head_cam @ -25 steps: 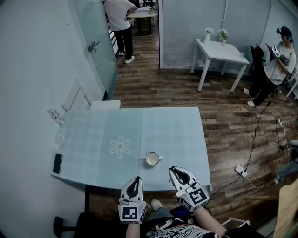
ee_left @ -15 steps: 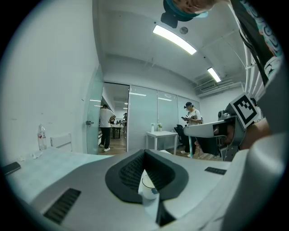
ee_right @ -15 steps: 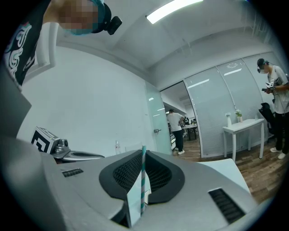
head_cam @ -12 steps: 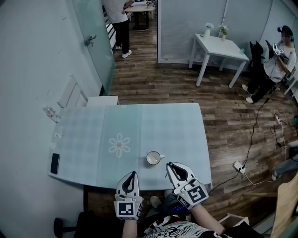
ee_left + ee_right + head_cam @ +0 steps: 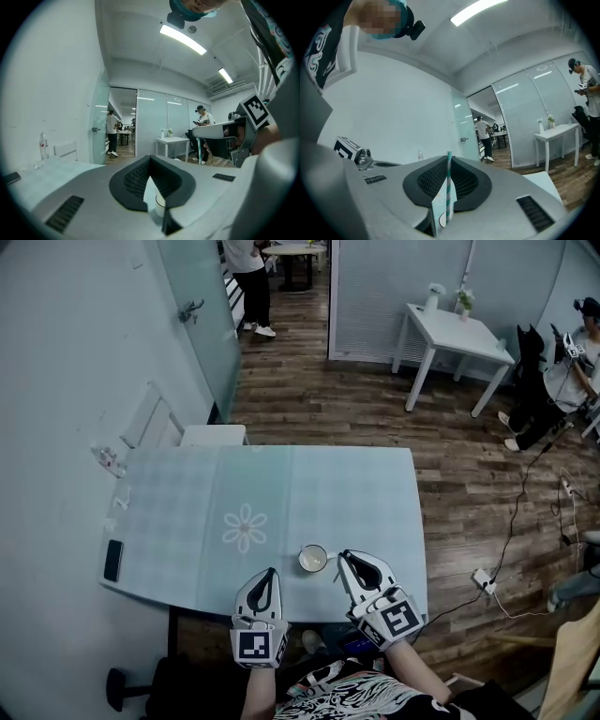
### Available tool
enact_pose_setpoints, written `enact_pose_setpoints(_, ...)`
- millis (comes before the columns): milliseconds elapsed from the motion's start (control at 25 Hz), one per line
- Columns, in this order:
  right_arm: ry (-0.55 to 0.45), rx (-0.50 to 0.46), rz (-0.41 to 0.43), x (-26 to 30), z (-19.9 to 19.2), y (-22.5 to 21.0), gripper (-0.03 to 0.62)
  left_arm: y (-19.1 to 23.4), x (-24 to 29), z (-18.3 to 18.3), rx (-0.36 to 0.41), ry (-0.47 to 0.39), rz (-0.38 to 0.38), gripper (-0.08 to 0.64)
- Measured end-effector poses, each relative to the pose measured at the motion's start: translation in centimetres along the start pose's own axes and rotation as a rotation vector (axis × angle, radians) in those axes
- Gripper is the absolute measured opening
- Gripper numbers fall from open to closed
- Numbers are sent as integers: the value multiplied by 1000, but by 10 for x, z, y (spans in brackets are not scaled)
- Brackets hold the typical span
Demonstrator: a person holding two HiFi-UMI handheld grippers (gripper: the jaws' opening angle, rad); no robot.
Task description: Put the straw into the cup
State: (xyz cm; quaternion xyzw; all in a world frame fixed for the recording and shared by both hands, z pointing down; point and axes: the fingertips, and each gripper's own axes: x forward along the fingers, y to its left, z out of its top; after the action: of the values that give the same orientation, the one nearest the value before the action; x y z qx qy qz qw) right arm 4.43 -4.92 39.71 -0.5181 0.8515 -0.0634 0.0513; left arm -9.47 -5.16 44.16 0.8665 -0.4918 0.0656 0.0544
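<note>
A small white cup [image 5: 312, 559] stands on the pale blue table [image 5: 347, 493] near its front edge. My right gripper [image 5: 344, 558] sits just right of the cup, its tips close to the rim. In the right gripper view it [image 5: 447, 180] is shut on a teal-and-white striped straw [image 5: 449, 187] that stands upright between the pads. My left gripper [image 5: 271, 572] hovers over the table's front edge, a little left of and short of the cup. Its jaws [image 5: 151, 180] are shut with nothing held, and the cup [image 5: 160, 202] shows through the slit.
A dark phone [image 5: 112, 561] lies at the table's left edge, and a clear bottle [image 5: 107, 461] stands at its far left corner. A white side table [image 5: 457, 332] and a seated person [image 5: 574, 362] are at the back right. A cable and power strip [image 5: 484, 582] lie on the floor.
Both grippers have moved forward over the table's front edge toward the cup. The right one now sits right beside the cup. The head view has shifted slightly.
</note>
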Motion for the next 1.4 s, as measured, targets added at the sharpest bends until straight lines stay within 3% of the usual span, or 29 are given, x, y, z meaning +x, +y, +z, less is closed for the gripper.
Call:
enact_pose_setpoints(400,-21,-7,35,27,12,-8,41,7,24,8,2,-9,7,12)
enact_pose_setpoints(1400,84,47,88,64,-32,-23,41,20,60,-22,-41,78,20,12)
